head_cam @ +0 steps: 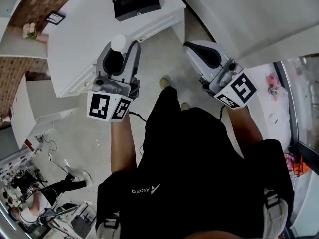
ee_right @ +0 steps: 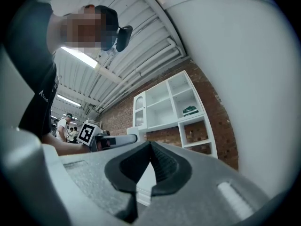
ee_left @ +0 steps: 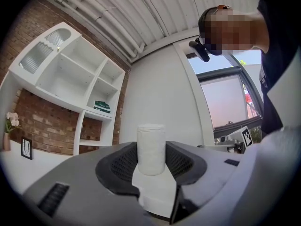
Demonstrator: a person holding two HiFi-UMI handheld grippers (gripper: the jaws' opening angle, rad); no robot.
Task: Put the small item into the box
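Note:
The small item is a white cylinder [ee_left: 151, 149], standing upright between the dark pads of my left gripper [ee_left: 151, 161], which is shut on it. In the head view the same white cylinder [head_cam: 119, 42] pokes out at the tip of the left gripper [head_cam: 121, 51], held over the floor just off the white counter's edge. The black box [head_cam: 135, 1] lies on that white counter [head_cam: 84, 39], farther ahead. My right gripper [head_cam: 193, 48] hangs to the right over the floor. In its own view the right gripper [ee_right: 150, 150] has its jaws meeting, with nothing between them.
A picture frame [head_cam: 55, 18] and flowers [head_cam: 30, 30] stand at the counter's left end. A white shelf unit [ee_left: 77, 86] hangs on a brick wall [ee_left: 42, 131]. A white wall [head_cam: 249, 19] runs to the right. Another person [head_cam: 30, 203] works among cables at lower left.

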